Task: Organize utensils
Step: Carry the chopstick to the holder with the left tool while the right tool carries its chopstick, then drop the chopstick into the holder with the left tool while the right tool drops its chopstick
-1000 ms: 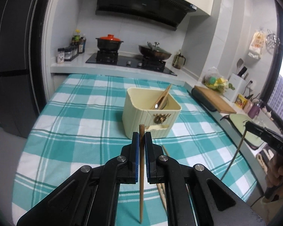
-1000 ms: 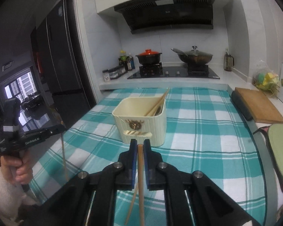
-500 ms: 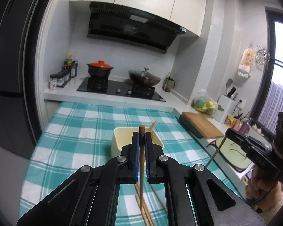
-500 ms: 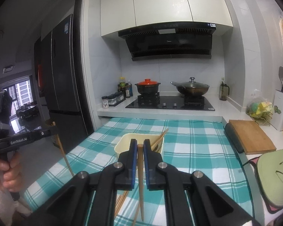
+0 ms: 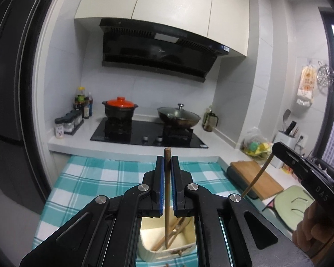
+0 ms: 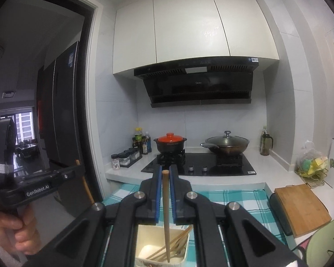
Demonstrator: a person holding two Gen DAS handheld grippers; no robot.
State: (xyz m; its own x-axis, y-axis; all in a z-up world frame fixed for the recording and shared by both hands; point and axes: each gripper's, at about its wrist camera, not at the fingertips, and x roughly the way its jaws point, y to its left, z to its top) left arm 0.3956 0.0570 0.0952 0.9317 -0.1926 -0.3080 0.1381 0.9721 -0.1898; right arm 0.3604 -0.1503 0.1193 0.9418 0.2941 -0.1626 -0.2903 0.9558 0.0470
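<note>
My left gripper (image 5: pixel 166 162) is shut on a dark wooden chopstick (image 5: pixel 167 200). It holds it upright, the lower tip inside the cream utensil box (image 5: pixel 154 244). My right gripper (image 6: pixel 165 175) is shut on a lighter chopstick (image 6: pixel 166 218), upright, its tip down in the same box (image 6: pixel 142 242). Several chopsticks and a spoon lie slanted inside the box. The right gripper also shows at the right of the left wrist view (image 5: pixel 276 150), the left gripper at the left of the right wrist view (image 6: pixel 76 171).
The box stands on a teal checked tablecloth (image 5: pixel 95 178). Behind it is a hob with an orange-lidded pot (image 5: pixel 120 109) and a wok (image 5: pixel 179 116). A wooden cutting board (image 6: pixel 300 207) lies right. A dark fridge (image 5: pixel 6 89) stands left.
Both grippers have risen and moved forward over the box, each still holding its chopstick. The chopstick tips now hang inside the box, and the table's near part has dropped from view.
</note>
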